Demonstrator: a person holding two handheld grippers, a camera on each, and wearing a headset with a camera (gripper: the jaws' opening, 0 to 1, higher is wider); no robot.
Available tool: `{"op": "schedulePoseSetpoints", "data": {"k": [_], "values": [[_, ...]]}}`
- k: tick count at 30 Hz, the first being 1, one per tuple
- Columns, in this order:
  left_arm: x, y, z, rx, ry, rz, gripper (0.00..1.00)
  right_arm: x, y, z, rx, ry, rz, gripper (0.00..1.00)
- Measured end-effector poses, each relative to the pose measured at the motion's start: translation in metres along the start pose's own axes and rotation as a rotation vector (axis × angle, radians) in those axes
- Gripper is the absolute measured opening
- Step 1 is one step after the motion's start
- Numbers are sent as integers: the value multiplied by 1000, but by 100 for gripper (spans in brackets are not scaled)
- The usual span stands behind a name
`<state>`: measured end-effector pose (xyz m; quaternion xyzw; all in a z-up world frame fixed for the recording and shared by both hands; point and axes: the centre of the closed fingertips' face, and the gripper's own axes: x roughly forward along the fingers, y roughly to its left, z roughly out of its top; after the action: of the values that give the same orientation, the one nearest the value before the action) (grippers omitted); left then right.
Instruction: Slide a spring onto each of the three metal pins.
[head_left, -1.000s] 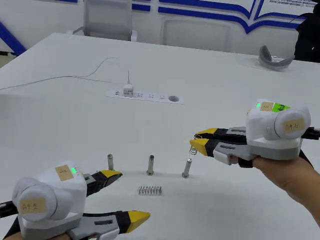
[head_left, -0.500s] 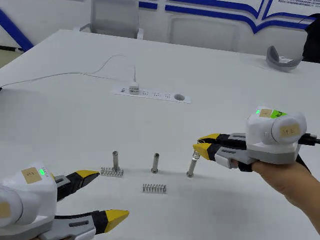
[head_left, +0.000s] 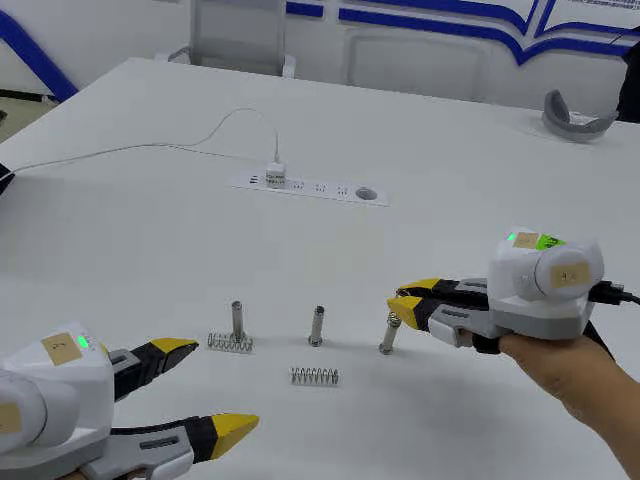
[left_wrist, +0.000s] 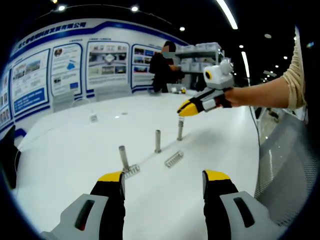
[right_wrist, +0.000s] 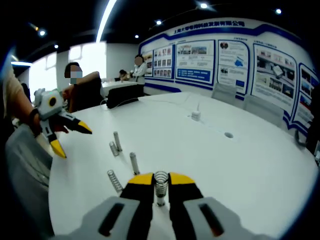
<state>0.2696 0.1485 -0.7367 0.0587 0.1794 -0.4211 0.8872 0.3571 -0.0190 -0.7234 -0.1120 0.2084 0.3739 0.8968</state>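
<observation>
Three metal pins stand upright in a row on the white table (head_left: 120, 230): the left pin (head_left: 238, 316), the middle pin (head_left: 317, 326) and the right pin (head_left: 386, 342). There are three springs as well. The fallen spring (head_left: 230, 343) lies flat, touching the foot of the left pin. The loose spring (head_left: 314, 376) lies flat just in front of the middle pin, apart from it. The held spring (head_left: 393, 320) sits upright at the top of the right pin. There are two grippers. The right gripper (head_left: 405, 298) is held about level, with its hand behind it at the right side of the head view, and it points left at the right pin. Its yellow-tipped jaws are pinched nearly together on the held spring. In the right gripper view the coil stands between them over the pin's tip, and how far down the pin it reaches I cannot tell. The left gripper (head_left: 205, 385) sits low at the near left corner, aimed toward the row, its jaws spread wide with nothing between them. A power strip (head_left: 315, 187) lies farther back on the table.
</observation>
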Motion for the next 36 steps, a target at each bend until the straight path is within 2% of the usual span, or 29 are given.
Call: {"op": "schedulePoseSetpoints", "data": {"k": [24,36], "values": [[2,-3,-1,-5,19,-2,62,15,-1,-35,48,54,-24,12],[2,-3,1,-3,12,-2,62,13,-3,-36,56,53,-38,16]]}}
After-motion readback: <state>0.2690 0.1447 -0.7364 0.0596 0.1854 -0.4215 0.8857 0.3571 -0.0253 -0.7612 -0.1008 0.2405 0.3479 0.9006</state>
